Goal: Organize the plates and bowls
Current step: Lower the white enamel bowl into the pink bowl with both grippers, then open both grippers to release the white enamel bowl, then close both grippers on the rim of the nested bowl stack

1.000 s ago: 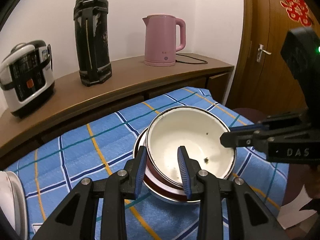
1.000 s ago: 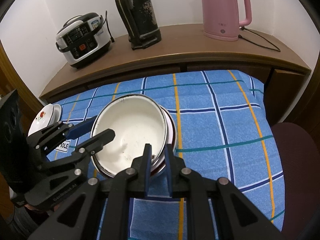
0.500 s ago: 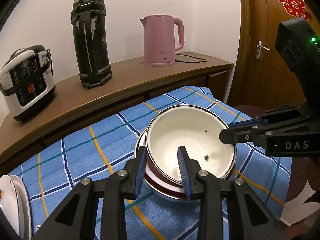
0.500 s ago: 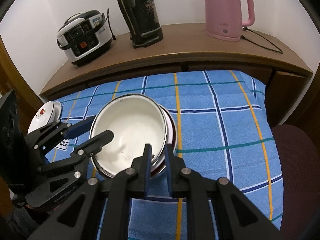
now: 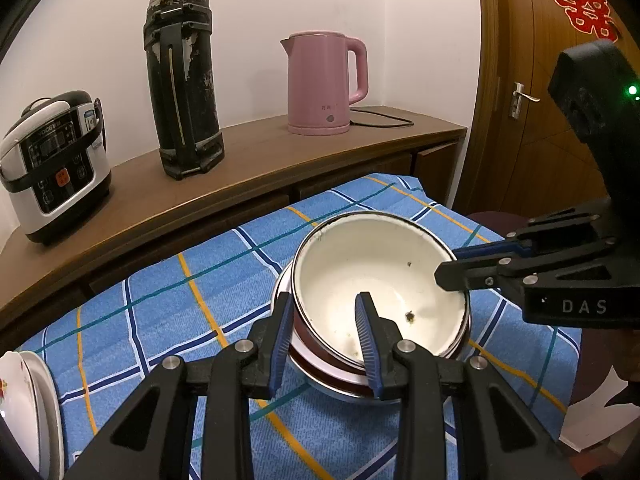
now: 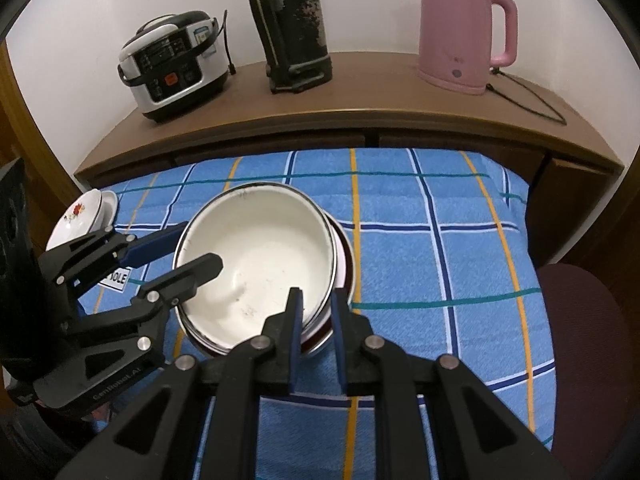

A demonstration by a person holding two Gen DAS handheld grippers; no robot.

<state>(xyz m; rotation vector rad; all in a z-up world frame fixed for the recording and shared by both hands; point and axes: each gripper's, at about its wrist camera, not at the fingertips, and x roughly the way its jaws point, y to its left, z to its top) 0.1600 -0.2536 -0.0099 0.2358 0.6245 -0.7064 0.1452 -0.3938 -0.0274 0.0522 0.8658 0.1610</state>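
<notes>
1. Blue checked cloth point(image 6: 440, 264) with yellow, navy and teal lines covers the worktop; behind it runs a curved brown wooden sideboard point(image 5: 256, 160) against a white wall.
2. On the sideboard: a white-and-black electric rice cooker point(image 5: 52, 164), a tall worn black flask point(image 5: 184, 80), and a pink electric kettle point(image 5: 324, 84) with its cord.
3. White enamel bowl with a dark rim point(image 6: 256, 268): sits tilted atop a short stack of a dark red and a white dish point(image 5: 320, 356), directly ahead of both sets of tongs and between them.
4. Left tongs point(image 5: 325, 340): narrow, straddling the near-left rim, one pad inside the bowl and one outside. The outer pad touches the stack; firm clamping is likely but not certain.
5. Right tongs point(image 6: 316, 320): very narrow, pinching the bowl's opposite rim, one pad inside and one outside.
6. Small white floral-print dishes point(image 6: 82, 216): well apart, beyond the left tongs at the cloth's far left edge.
7. Governing relation: the round bowl has no long axis; the two grips lie on opposite sides of its rim, both equally near. Any lift probably needs both hands rising together to keep the bowl level.
8. Risk, judged: the lower dishes may drag along.
</notes>
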